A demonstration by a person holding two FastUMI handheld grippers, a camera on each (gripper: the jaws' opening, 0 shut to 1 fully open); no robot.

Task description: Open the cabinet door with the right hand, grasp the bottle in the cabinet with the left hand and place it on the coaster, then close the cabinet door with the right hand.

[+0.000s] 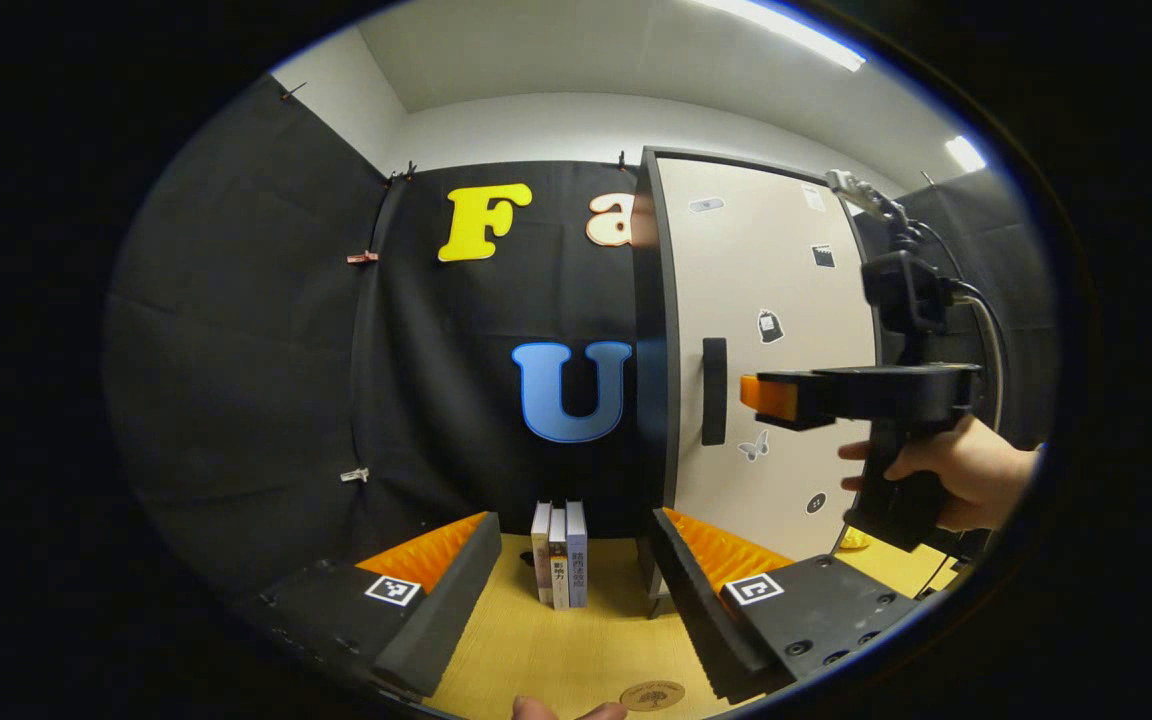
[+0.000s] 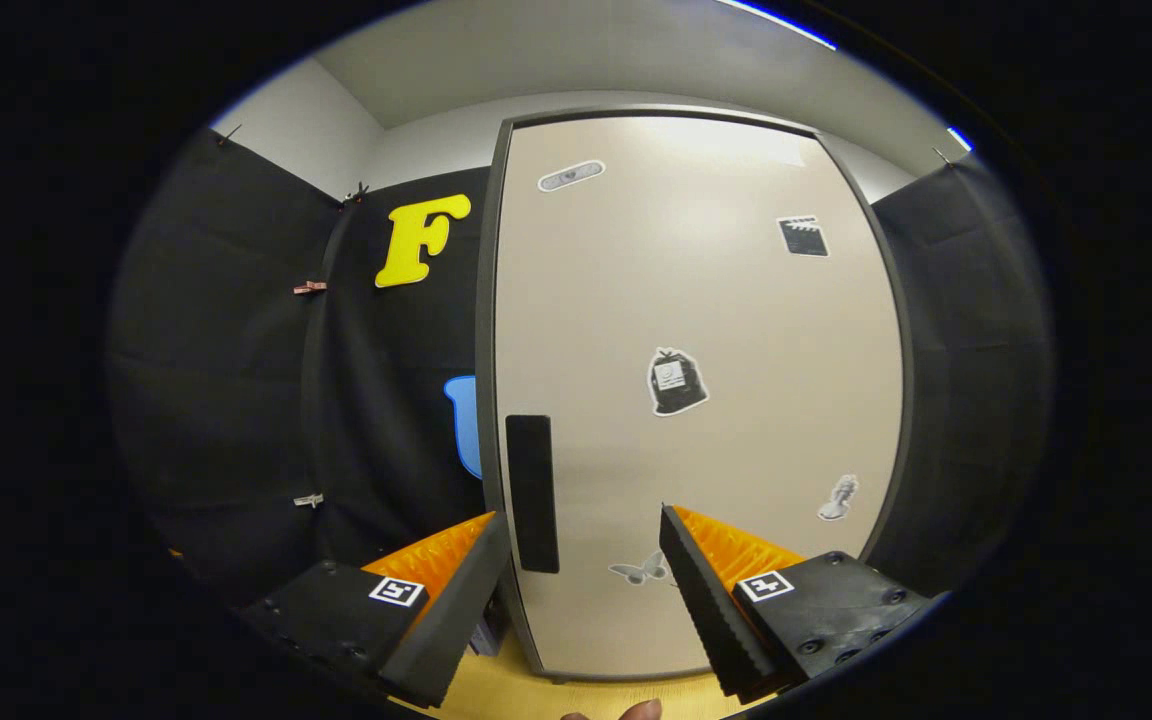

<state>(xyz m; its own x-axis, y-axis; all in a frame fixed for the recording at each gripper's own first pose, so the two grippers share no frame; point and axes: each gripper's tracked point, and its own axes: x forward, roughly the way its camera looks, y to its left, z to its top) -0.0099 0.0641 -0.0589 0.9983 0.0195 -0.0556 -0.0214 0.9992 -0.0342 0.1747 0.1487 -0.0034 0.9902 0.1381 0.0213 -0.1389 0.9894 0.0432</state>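
**newb_arm:** Fingertips of the left claw (image 1: 568,590) sit right at the bottom of the left gripper view, spread wide with nothing between them, hovering over the wooden counter (image 1: 576,650). Coaster (image 1: 652,695) is just under it near the bottom edge, books (image 1: 560,555) standing farther back. So what's the right one doing?

**hinge_guy:** Right claw (image 2: 584,590) is open too, nothing held. In the right gripper view it's aimed at the cabinet door (image 2: 716,300), and the dark handle (image 2: 532,492) lines up just inside its left finger. From the left gripper view you can see that claw (image 1: 771,397) near the handle (image 1: 714,390) but not touching it.

**newb_arm:** Door's closed then? Where's the bottle?

**hinge_guy:** Looks shut, so the bottle must be behind it; can't see it at all. I'd say we're at the very first step: opening.

**newb_arm:** Tips?

**hinge_guy:** Centre the handle between the fingers before closing, since it's off to one side now. Handle's on the door's left edge, so I'd guess the hinge is on the right; pull along that arc, not straight back. Keep the left claw clear of the swing.
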